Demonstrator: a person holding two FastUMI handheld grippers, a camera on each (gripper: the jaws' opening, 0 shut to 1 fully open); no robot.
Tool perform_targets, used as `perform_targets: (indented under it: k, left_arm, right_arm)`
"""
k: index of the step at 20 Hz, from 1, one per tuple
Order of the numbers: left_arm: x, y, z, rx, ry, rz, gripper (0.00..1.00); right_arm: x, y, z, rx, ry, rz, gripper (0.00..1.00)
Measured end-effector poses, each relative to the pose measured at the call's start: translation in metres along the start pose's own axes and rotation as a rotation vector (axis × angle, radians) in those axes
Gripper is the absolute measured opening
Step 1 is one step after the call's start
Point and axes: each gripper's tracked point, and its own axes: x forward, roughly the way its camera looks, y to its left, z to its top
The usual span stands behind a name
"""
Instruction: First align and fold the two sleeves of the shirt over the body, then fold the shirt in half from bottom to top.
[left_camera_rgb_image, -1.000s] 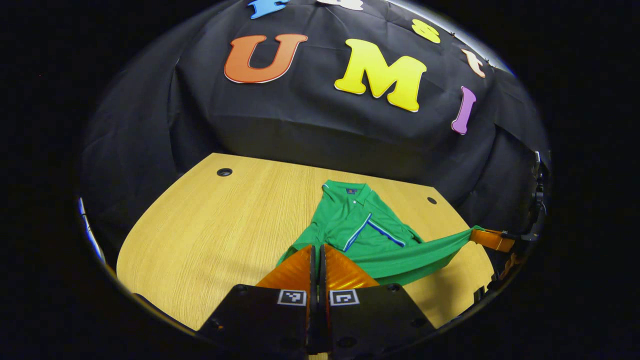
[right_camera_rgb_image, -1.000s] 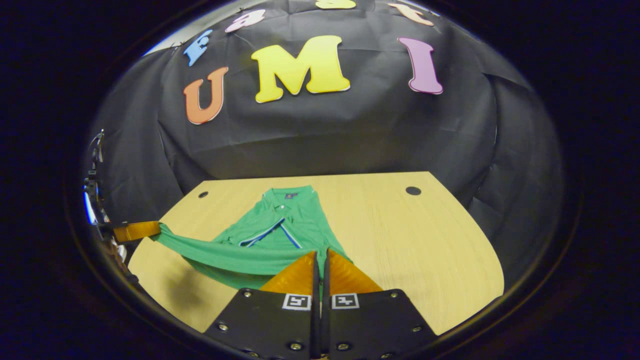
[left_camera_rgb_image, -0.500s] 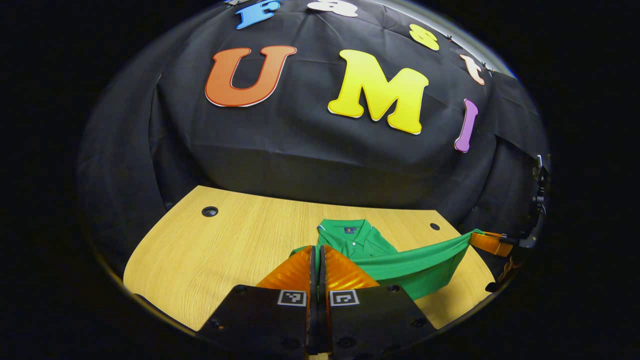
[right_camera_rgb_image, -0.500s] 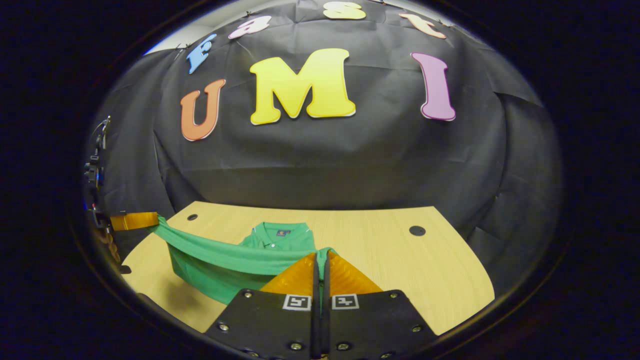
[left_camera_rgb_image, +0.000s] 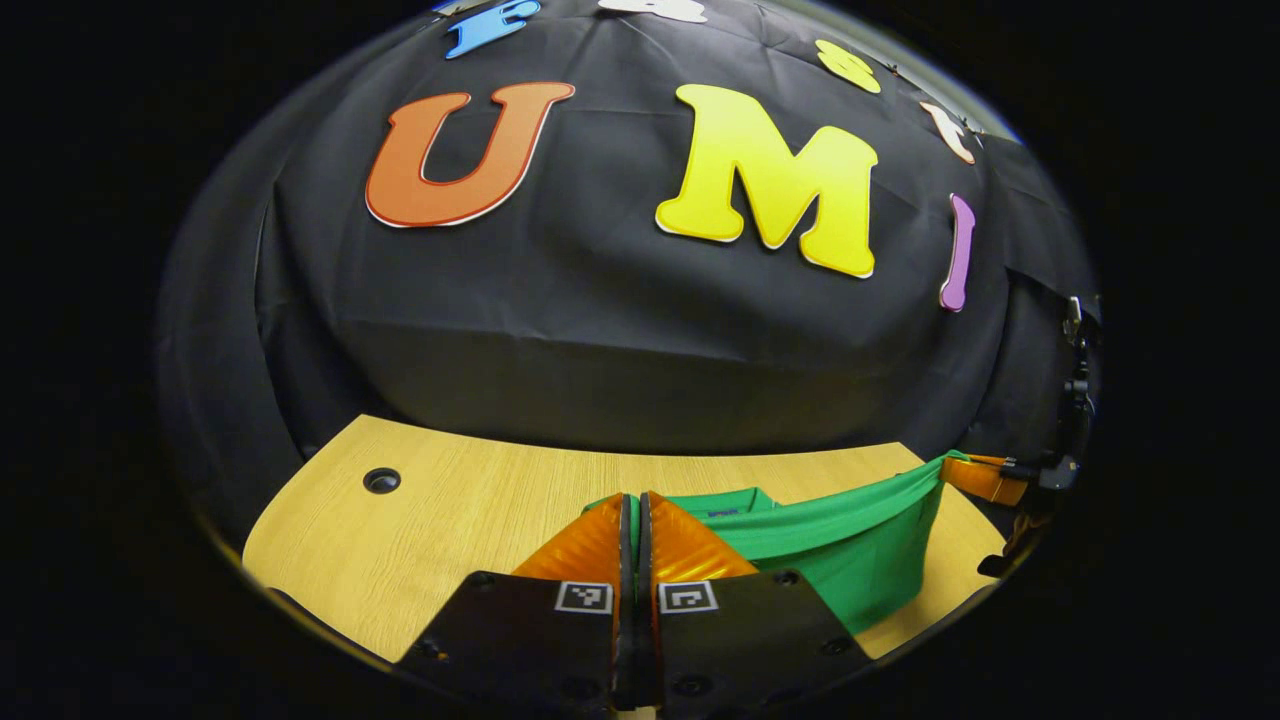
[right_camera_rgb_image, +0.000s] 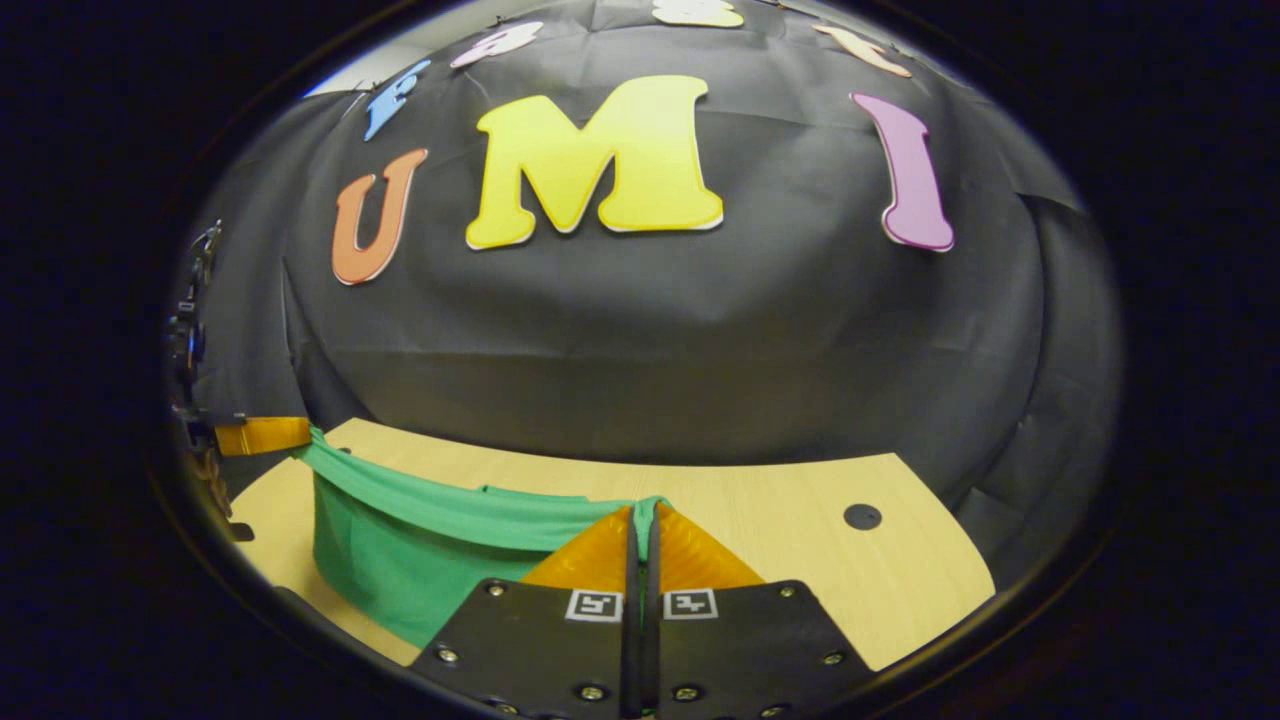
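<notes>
The left claw (left_camera_rgb_image: 632, 510) has its two fingers pressed together on the hem of the green shirt (left_camera_rgb_image: 850, 545), a sliver of the cloth showing at their tips in the left gripper view. From there the hem runs taut to the right, up off the tabletop (left_camera_rgb_image: 470, 500), to the right claw (left_camera_rgb_image: 975, 478) at the far right edge, which pinches the other corner. Below that stretched edge the shirt's body hangs as a slack green panel toward the wood, and a bit of the collar end peeks out just behind the hem.

In the right gripper view the right claw (right_camera_rgb_image: 640, 515) is likewise clamped on the hem, green fabric caught between its fingertips. The edge stretches leftward to the left claw (right_camera_rgb_image: 268, 435) at the rim of the view, with the shirt (right_camera_rgb_image: 400, 555) sagging beneath it over the near left part of the tabletop (right_camera_rgb_image: 780, 510).

A round cable hole (left_camera_rgb_image: 381, 480) sits in the wood to the left, and another cable hole (right_camera_rgb_image: 862, 516) to the right, both well apart from the shirt.
</notes>
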Motion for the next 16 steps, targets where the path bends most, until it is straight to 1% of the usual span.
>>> perform_targets:
  k: [4, 8, 10, 12, 14, 15, 16]
  left_arm:
    - [0.055, 0.015, -0.029, -0.002, 0.013, 0.023, 0.03]
    - [0.096, 0.017, -0.056, 0.008, 0.013, 0.012, 0.03]
    - [0.109, 0.017, -0.068, 0.007, 0.02, 0.004, 0.03]
    - [0.117, 0.019, -0.078, -0.003, 0.024, 0.008, 0.03]
    - [0.12, 0.022, -0.082, -0.009, 0.026, 0.02, 0.03]
    - [0.116, 0.024, -0.079, -0.004, 0.017, 0.037, 0.03]
    - [0.118, 0.031, -0.074, 0.001, -0.007, 0.081, 0.04]
  right_arm:
    - [0.055, 0.004, -0.012, -0.015, -0.016, -0.001, 0.01]
    - [0.1, 0.0, -0.052, -0.014, 0.027, -0.026, 0.01]
    - [0.109, -0.001, -0.067, 0.001, 0.048, -0.033, 0.01]
    - [0.117, -0.002, -0.074, -0.013, 0.053, -0.044, 0.01]
    - [0.122, 0.0, -0.077, -0.007, 0.051, -0.052, 0.01]
    - [0.124, -0.001, -0.078, -0.006, 0.053, -0.065, 0.01]
    - [0.123, 0.001, -0.081, -0.004, 0.062, -0.061, 0.11]
